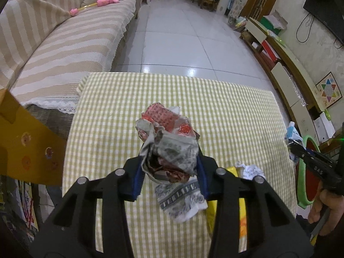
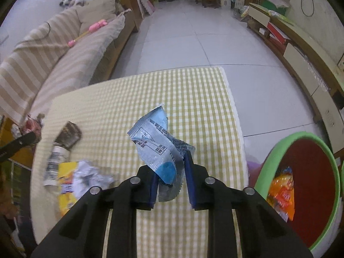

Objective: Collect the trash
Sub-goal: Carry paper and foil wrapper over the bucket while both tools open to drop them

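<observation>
My left gripper is shut on a crumpled red and grey wrapper, held above the yellow-checked table. Under it lie a grey printed wrapper, a yellow packet and crumpled white paper. My right gripper is shut on a twisted blue and silver wrapper, also lifted off the cloth. A green-rimmed bin with a red inside stands at the table's right edge, and an orange packet lies in it. A dark wrapper rests at the left of the table.
A striped sofa runs along the left, with a pink toy on it. A yellow cardboard box stands at the table's left. A low cabinet lines the right wall. White tiled floor lies beyond the table.
</observation>
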Demonstrator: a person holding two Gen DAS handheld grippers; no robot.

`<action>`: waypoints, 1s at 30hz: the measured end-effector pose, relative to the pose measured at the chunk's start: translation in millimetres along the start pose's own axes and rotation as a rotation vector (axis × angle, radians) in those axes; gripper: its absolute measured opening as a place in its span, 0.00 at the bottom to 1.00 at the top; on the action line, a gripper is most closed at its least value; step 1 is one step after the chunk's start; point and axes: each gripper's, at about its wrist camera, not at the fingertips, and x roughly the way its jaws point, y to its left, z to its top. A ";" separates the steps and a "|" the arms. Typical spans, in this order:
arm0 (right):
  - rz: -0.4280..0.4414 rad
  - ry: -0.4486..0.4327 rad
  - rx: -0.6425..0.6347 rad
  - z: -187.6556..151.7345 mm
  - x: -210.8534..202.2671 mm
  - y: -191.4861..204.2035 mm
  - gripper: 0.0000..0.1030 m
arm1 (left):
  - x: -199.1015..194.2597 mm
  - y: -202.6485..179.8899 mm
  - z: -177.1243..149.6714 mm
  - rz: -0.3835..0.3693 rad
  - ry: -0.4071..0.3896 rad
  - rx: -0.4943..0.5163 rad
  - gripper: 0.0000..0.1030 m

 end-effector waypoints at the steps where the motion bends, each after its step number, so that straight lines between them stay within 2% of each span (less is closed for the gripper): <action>1: 0.006 -0.002 0.004 -1.3 -4.7 1.0 0.20 | -3.8 0.9 -1.2 0.001 -0.004 -0.003 0.38; 8: 0.047 -0.031 0.024 -18.4 -47.6 6.2 0.20 | -37.1 4.9 -13.4 -0.012 -0.033 -0.009 0.38; 18: 0.091 -0.062 0.030 -46.2 -90.6 16.3 0.20 | -75.8 -11.9 -35.1 -0.056 -0.054 0.010 0.38; 23: 0.098 -0.082 0.028 -54.4 -106.7 12.5 0.20 | -83.9 -35.8 -42.7 -0.085 -0.050 0.051 0.38; 30: 0.088 -0.107 0.064 -60.4 -123.6 -12.7 0.20 | -87.6 -75.0 -42.9 -0.141 -0.045 0.100 0.38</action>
